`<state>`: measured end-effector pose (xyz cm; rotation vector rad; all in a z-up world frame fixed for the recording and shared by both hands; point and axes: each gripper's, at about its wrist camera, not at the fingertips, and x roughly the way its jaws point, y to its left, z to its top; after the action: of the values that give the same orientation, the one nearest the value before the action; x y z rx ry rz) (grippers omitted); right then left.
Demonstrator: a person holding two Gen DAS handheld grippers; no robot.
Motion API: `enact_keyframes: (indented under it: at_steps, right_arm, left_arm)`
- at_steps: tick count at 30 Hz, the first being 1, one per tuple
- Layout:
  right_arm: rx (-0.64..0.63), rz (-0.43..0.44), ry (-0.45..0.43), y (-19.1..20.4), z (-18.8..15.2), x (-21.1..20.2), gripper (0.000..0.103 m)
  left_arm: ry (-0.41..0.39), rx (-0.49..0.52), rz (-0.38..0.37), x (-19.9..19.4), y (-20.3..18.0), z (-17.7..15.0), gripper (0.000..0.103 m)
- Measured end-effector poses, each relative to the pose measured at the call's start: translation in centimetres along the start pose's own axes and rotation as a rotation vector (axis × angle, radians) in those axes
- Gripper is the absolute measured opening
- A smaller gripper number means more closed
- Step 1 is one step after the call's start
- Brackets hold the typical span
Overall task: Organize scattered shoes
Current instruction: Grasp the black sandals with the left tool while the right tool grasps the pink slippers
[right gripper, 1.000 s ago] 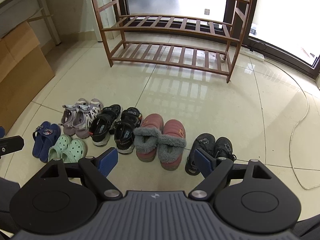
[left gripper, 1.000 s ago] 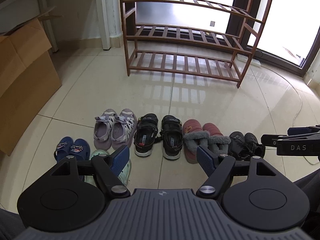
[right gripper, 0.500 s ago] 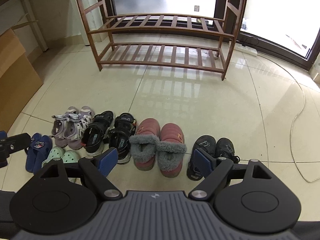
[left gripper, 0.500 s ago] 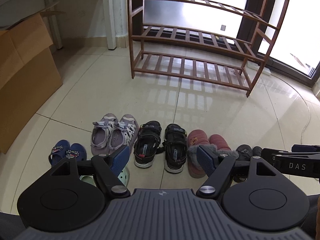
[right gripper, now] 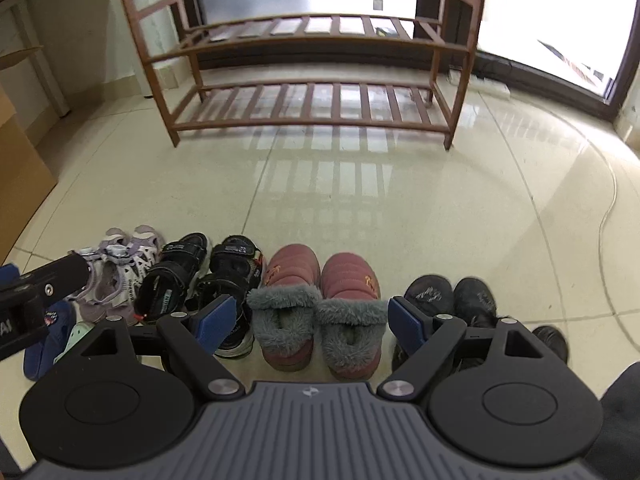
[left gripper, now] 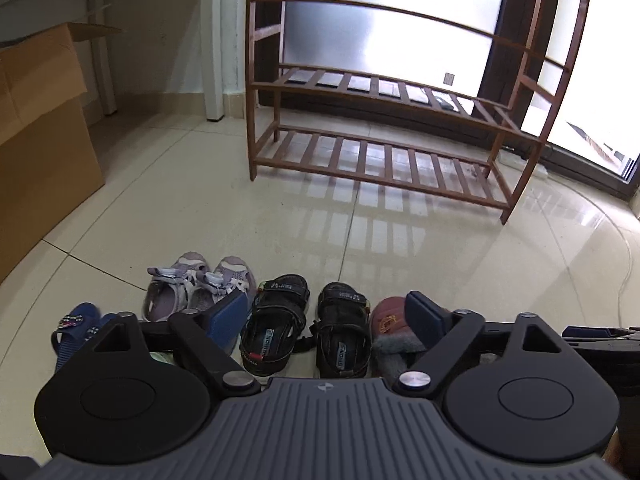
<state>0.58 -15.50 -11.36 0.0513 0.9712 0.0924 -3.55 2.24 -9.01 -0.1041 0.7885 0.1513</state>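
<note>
A row of shoes lies on the tiled floor in front of me. My left gripper (left gripper: 326, 314) is open just above the black sandals (left gripper: 304, 320), with lilac sandals (left gripper: 196, 288) and blue slippers (left gripper: 76, 326) to their left. My right gripper (right gripper: 310, 320) is open over the maroon fur-lined slippers (right gripper: 316, 280). Black shoes (right gripper: 452, 296) lie to their right, black sandals (right gripper: 200, 272) and lilac sandals (right gripper: 120, 264) to their left. An empty wooden shoe rack (left gripper: 380, 156) (right gripper: 312, 108) stands beyond.
A cardboard box (left gripper: 36, 140) stands at the left by a white table leg (left gripper: 106, 76). A thin cable (right gripper: 608, 196) runs across the floor at the right. Bright glass doors are behind the rack. Mint clogs (right gripper: 74, 336) peek out beside the blue slippers (right gripper: 48, 340).
Both grippers have come lower and nearer the shoe row, so the shoes look larger and partly hidden behind the fingers. Both stay open and hold nothing.
</note>
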Motion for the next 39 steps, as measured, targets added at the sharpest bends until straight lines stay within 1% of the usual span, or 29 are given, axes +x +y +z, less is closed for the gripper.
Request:
enact_keyframes:
  at_steps: [2,5,8,13,15,18,20,24,26,31,34,39]
  right_arm:
    - [0.015,0.001,0.008,-0.1,-0.5,1.8,0.087]
    - [0.033,-0.008,0.020,-0.3,-1.0,4.4,0.087]
    - [0.051,-0.020,0.029,-0.5,-1.5,6.9,0.087]
    - [0.047,-0.039,0.043,-0.7,-2.1,9.6,0.087]
    - [0.045,-0.047,0.049,-0.8,-2.4,10.8,0.087]
    - [0.039,-0.055,0.065,-0.9,-2.7,12.2,0.087]
    - [0.039,-0.055,0.077,-0.9,-2.7,12.9,0.087]
    - [0.043,-0.051,0.101,-1.0,-2.7,14.4,0.087]
    - [0.045,-0.049,0.113,-1.0,-2.6,15.2,0.087]
    - [0.050,-0.045,0.142,-1.1,-2.5,17.1,0.087]
    - [0.053,-0.042,0.159,-1.1,-2.5,18.3,0.087]
    - [0.044,-0.046,0.196,-0.6,-3.0,19.7,0.083]
  left_arm:
    - [0.036,0.022,0.020,2.2,0.1,-0.7,0.090]
    - [0.059,0.010,-0.023,5.3,0.8,-1.8,0.090]
    - [0.083,-0.007,-0.038,8.2,1.4,-2.1,0.090]
    - [0.154,0.065,0.047,12.5,1.3,-2.5,0.090]
    - [0.185,0.083,0.036,13.9,1.4,-3.0,0.090]
    - [0.204,0.072,0.008,14.9,1.9,-4.1,0.090]
    - [0.205,0.087,-0.006,15.5,1.9,-4.5,0.090]
    - [0.214,0.135,-0.043,16.6,1.6,-4.6,0.090]
    - [0.217,0.135,-0.051,17.1,1.6,-4.4,0.090]
    - [0.258,0.097,-0.057,18.8,1.4,-4.0,0.090]
    - [0.265,0.096,-0.061,19.9,1.2,-4.0,0.090]
    - [0.287,0.096,-0.062,22.0,1.2,-4.3,0.090]
